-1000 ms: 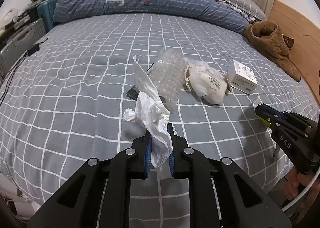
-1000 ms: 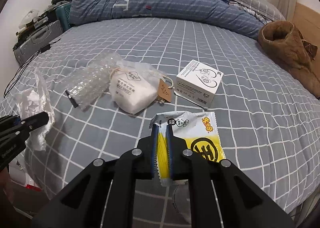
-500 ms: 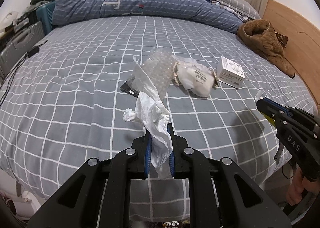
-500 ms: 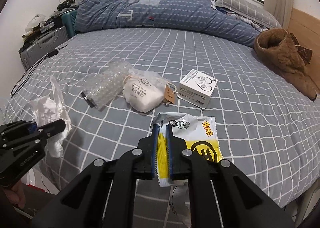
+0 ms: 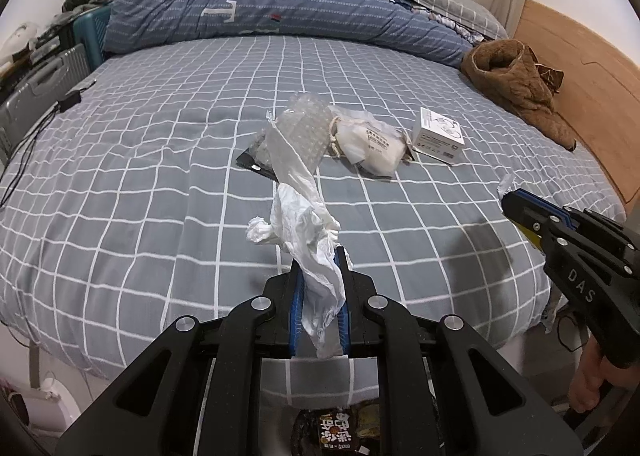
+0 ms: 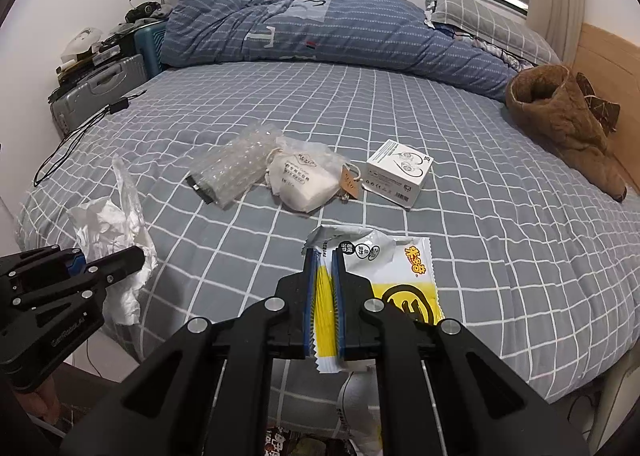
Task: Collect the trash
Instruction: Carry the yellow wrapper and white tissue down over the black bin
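My left gripper [image 5: 319, 256] is shut on a crumpled white tissue with a strip of clear plastic [image 5: 306, 224], held over the near edge of the bed. The same gripper [image 6: 132, 256] and its tissue [image 6: 110, 228] show at the left of the right wrist view. My right gripper [image 6: 323, 254] is shut on a yellow and white snack wrapper [image 6: 396, 276], also held above the bed's near edge. It appears at the right of the left wrist view [image 5: 510, 200]. On the bed lie a bubble-wrap bag [image 6: 232, 166], a white pouch [image 6: 302, 184] and a small white box [image 6: 398, 170].
A grey checked bed sheet [image 5: 140, 176] fills both views, with a blue duvet [image 6: 320, 32] at the far side. A brown fleece garment [image 6: 560, 120] lies by the wooden headboard. A grey suitcase [image 6: 96, 90] and cable sit at the left. Printed wrappers [image 5: 340, 426] show below the bed edge.
Both grippers have drawn back from the bed with their loads and risen a little. The items on the bed look farther away and the bed's near edge has come into sight.
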Demonstrator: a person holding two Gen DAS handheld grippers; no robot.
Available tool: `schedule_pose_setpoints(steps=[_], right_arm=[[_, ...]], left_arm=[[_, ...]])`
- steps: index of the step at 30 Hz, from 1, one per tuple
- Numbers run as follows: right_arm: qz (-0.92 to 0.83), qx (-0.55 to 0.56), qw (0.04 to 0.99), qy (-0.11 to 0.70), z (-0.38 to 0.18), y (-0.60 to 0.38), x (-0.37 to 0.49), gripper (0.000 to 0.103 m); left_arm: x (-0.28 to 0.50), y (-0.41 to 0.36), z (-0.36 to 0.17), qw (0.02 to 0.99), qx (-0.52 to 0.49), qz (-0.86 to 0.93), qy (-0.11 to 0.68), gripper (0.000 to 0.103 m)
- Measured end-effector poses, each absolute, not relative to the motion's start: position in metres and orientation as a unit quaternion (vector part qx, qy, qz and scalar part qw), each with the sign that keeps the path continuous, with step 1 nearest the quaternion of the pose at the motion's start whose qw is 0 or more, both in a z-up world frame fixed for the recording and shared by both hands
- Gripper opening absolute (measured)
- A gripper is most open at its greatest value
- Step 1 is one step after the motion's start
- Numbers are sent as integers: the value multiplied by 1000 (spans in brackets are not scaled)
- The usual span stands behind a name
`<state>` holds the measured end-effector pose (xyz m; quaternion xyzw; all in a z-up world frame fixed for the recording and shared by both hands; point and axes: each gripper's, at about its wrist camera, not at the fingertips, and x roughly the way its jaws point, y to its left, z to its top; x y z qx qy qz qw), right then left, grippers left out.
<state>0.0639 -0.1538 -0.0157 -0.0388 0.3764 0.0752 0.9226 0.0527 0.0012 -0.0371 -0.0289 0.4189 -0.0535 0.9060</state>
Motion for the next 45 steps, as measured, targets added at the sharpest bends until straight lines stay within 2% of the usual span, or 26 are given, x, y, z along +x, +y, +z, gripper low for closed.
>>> schedule_pose_setpoints(steps=[45], right_arm=[[114,3,925,362,18,-162,-74,6]], left_arm=[[-72,-14,-17,900,-52,-65,429,13]])
